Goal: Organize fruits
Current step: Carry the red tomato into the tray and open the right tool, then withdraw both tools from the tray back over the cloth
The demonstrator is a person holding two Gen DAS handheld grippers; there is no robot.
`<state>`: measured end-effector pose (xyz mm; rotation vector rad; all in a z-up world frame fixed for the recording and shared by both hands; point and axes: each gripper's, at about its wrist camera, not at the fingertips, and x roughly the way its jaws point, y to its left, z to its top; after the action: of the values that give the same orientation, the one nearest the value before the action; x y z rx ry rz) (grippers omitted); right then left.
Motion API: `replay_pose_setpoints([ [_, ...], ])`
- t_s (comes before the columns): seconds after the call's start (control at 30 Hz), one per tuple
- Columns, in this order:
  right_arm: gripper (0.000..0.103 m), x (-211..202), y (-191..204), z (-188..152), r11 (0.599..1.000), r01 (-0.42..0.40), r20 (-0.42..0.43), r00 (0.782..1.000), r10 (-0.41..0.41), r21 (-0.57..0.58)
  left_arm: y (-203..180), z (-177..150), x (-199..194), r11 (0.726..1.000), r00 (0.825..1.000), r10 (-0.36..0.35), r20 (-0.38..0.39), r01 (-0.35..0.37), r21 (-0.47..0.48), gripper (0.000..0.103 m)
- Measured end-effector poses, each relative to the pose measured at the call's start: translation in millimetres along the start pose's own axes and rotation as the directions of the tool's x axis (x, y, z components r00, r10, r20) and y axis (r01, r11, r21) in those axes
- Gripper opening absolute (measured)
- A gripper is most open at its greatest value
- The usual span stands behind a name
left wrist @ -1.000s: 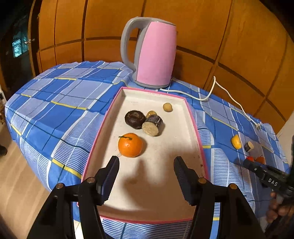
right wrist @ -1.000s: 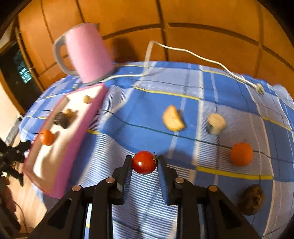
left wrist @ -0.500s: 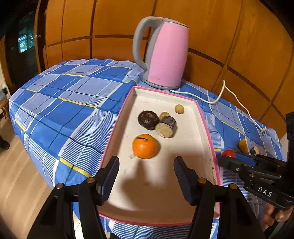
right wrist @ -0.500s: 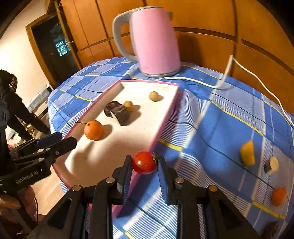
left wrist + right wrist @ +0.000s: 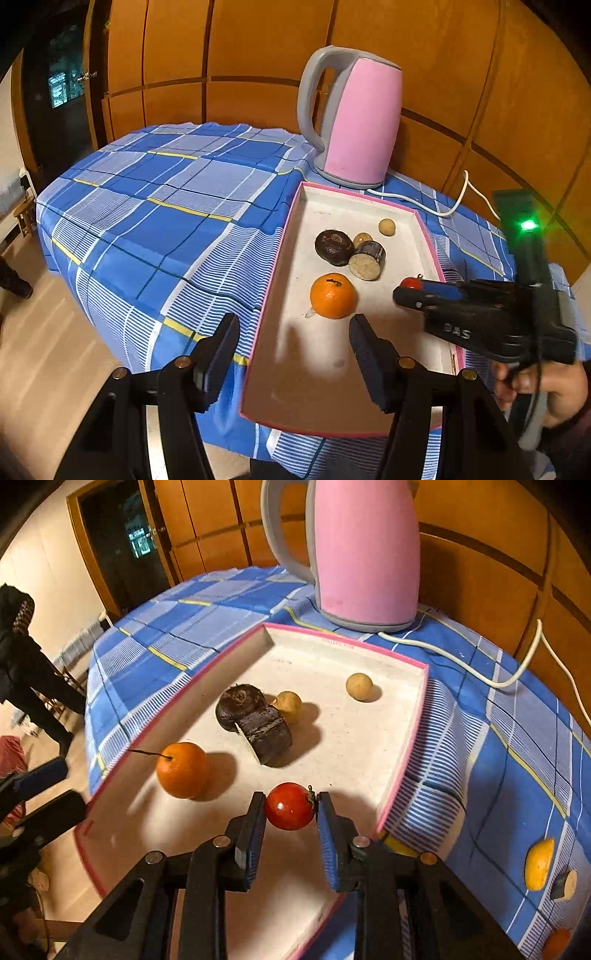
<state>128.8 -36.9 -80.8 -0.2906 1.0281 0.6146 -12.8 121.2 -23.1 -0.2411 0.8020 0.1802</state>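
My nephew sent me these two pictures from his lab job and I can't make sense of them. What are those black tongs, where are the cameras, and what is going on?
There is no robot here. A person holds a hand-operated gripper in each hand, and each one carries a wide-angle camera looking along its two fingers.

In the left camera's picture, the left gripper is open and empty over the near end of the tray. The right gripper reaches in from the side.

In the right camera's picture, the right gripper is shut on a tomato above the tray.

The table has a blue checked cloth. In the tray lie an orange, two dark fruits, one whole and one cut, and two small tan balls. A pink kettle stands behind. More fruit waits on the cloth.
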Motion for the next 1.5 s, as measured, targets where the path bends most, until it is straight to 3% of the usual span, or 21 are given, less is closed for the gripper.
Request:
replay_pose_setpoints([
  [0.43, 0.034, 7.9, -0.5, 0.3, 0.999, 0.052, -0.027, 0.998, -0.052, 0.006, -0.3, 0.3, -9.5, 1.000, 1.000, -0.016, 0.018, 0.016, -0.002, 0.062],
  [0.63, 0.042, -10.2, 2.8, 1.2, 0.999, 0.025, 0.025, 0.999, -0.025, 0.031, 0.6, -2.2, -12.6, 1.000, 1.000, -0.004, 0.020, 0.004, -0.005, 0.062],
  [0.7, 0.053, -17.1, 4.5, 0.2, 0.999, 0.019, 0.043, 0.999, -0.021, 0.033, 0.7, -2.4, -13.1, 1.000, 1.000, -0.008, 0.018, 0.008, -0.011, 0.062],
  [0.73, 0.054, -20.9, 5.3, -0.4, 0.999, 0.018, 0.051, 0.999, -0.019, 0.034, -0.1, -2.7, -13.7, 1.000, 1.000, -0.007, 0.020, 0.007, -0.011, 0.062],
  [1.0, 0.054, -49.6, 4.4, -11.3, 0.998, 0.019, 0.105, 0.994, -0.025, 0.062, -9.6, -4.4, -15.8, 1.000, 1.000, -0.016, 0.016, 0.016, 0.016, 0.062],
  [1.5, 0.054, -101.9, -28.2, -50.3, 0.977, 0.111, 0.145, 0.980, -0.138, 0.182, -22.9, -4.1, -23.7, 0.997, 0.999, -0.048, 0.020, 0.046, 0.063, 0.062],
])
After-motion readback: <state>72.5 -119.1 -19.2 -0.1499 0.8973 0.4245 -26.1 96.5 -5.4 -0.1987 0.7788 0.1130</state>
